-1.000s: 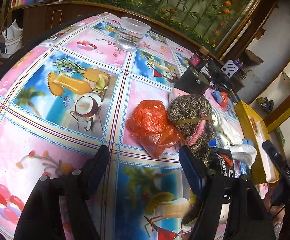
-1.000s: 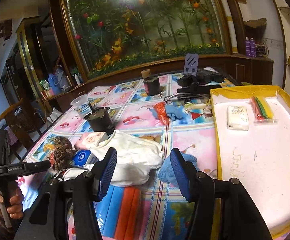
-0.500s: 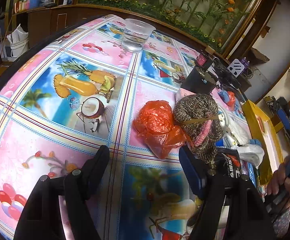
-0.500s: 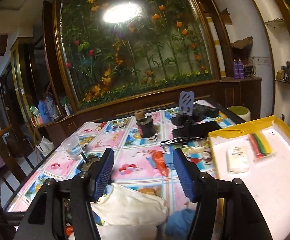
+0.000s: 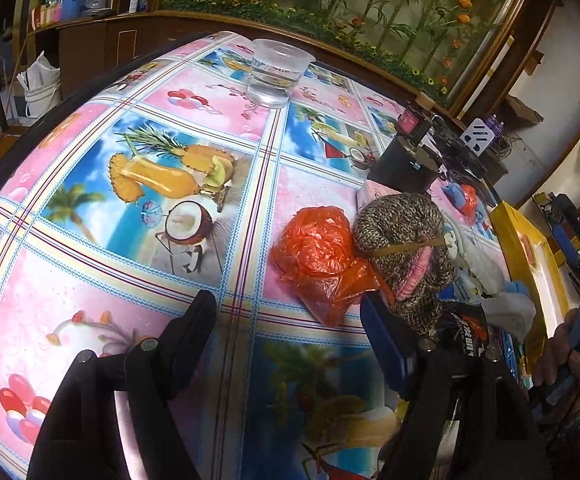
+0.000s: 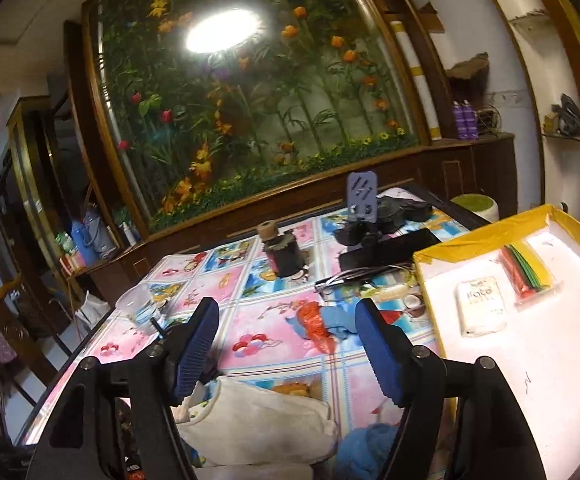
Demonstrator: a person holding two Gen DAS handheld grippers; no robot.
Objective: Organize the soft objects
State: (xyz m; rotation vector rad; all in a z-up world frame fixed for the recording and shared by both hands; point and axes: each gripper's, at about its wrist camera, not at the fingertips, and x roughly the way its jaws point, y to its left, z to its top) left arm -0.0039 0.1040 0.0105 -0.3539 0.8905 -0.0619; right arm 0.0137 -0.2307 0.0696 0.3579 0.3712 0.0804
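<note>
One mottled brown knit bundle (image 5: 404, 236), strapped with a band and showing a pink lining, lies on the surface (image 5: 89, 280) touching one crumpled orange plastic bag (image 5: 318, 256). Both tools, left (image 5: 285, 336) and right (image 6: 285, 352), are opening with nothing between them.

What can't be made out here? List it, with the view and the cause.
- Black packet, left wrist view: its print is cut by the left gripper's finger and the knit bundle.
- White cloth, right wrist view: the right gripper covers its near edge.
- White pack in the tray: its label is too small to read.
</note>
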